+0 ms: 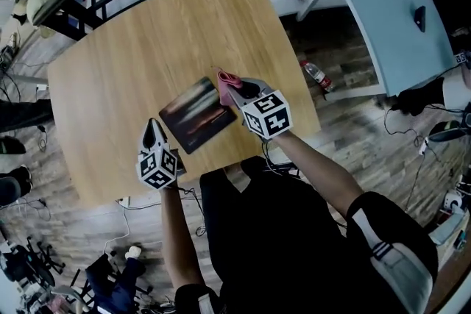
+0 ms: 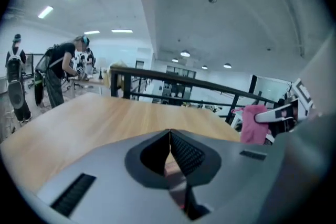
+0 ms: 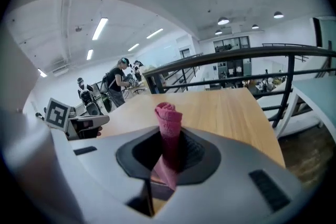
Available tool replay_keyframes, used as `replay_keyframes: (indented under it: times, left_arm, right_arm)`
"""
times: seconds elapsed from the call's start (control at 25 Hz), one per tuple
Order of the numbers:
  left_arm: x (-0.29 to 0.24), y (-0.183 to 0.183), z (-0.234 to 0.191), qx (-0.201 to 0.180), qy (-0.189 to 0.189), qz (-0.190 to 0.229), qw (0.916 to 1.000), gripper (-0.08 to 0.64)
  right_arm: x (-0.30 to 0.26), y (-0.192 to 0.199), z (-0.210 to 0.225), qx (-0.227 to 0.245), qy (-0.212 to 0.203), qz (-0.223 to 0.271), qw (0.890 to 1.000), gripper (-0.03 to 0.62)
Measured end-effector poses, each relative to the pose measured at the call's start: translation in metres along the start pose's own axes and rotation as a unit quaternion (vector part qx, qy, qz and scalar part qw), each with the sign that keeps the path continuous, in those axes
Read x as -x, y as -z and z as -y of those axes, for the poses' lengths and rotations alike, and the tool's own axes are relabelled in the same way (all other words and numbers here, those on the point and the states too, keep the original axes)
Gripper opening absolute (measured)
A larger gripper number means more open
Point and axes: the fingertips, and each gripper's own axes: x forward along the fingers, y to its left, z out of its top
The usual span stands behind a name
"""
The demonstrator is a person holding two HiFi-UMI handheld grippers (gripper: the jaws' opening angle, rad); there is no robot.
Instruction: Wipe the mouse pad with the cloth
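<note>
The mouse pad (image 1: 197,114), a dark flat rectangle, lies on the wooden surface (image 1: 132,48). The right gripper (image 3: 169,139) pinches a soft, rolled pink cloth (image 3: 168,113) in its fingers just beside the pad's far corner. The left gripper (image 2: 169,139) has its fingers pressed together.

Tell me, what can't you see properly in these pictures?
mouse pad: its print is too blurred in the head view; each gripper's own body hides it in the gripper views.
cloth: the right gripper covers most of it in the head view, so whether it touches the pad is unclear.
bottle: too small in the head view to read its label.
</note>
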Motion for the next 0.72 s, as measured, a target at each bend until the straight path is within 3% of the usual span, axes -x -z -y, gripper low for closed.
replay_keyframes:
  times: [0.2,0.36,0.52,0.72]
  left_arm:
    - [0.063,-0.06,0.021,0.013,-0.011,0.099,0.995,0.023]
    - [0.119,-0.103,0.04,-0.018,-0.021,0.175,0.9841,0.023]
    - [0.152,-0.128,0.063,-0.059,0.013,0.196,0.9787,0.024]
    - [0.184,-0.138,0.062,-0.057,0.02,0.22,0.9736,0.024]
  right_arm:
    - [0.028,-0.049,-0.034,0.007,-0.009,0.071,0.997,0.067]
    - [0.056,-0.075,-0.061,0.004,-0.013,0.119,0.993,0.067]
    - [0.081,-0.089,-0.092,0.026,-0.01,0.15,0.988,0.067]
    - [0.105,-0.081,-0.126,0.055,-0.003,0.166,0.985,0.067]
